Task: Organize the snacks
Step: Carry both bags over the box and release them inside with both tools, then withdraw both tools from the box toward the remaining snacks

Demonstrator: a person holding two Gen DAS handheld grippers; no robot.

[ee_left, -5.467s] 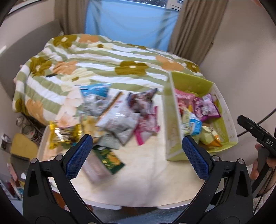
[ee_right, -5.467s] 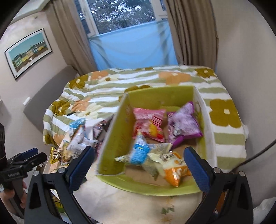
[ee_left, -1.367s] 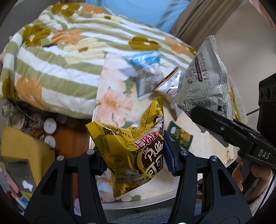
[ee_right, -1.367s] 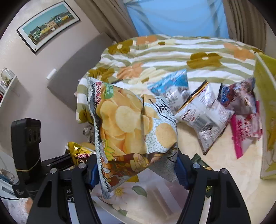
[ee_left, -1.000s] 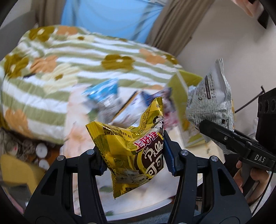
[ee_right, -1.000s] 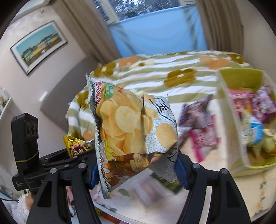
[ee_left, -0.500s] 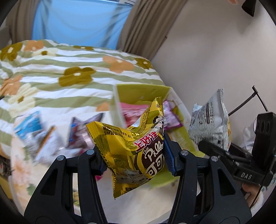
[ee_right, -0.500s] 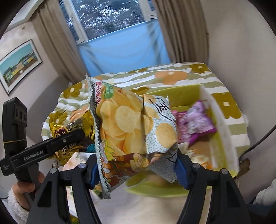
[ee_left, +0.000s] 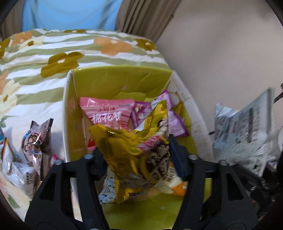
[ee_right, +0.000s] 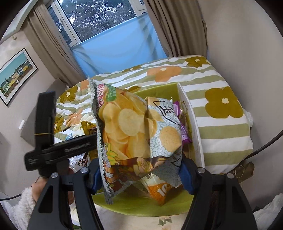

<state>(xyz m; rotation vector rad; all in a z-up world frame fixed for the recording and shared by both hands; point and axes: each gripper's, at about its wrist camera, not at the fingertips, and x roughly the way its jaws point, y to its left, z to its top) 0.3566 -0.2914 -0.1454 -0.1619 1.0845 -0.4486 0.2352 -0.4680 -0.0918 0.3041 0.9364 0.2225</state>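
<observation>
- Floral quilt (ee_right: 221, 113), striped green and white with olive and orange flowers, spread over the bed behind.
- Brown curtains (ee_right: 178, 30) hung either side of the window (ee_right: 99, 14), trees visible through the glass.
- Blue sheet (ee_right: 120, 46) stretched below the window.
- Framed picture (ee_right: 15, 74) of coloured houses mounted on the left wall.
- Dark cable (ee_right: 265, 145) trailed along the right wall.
</observation>
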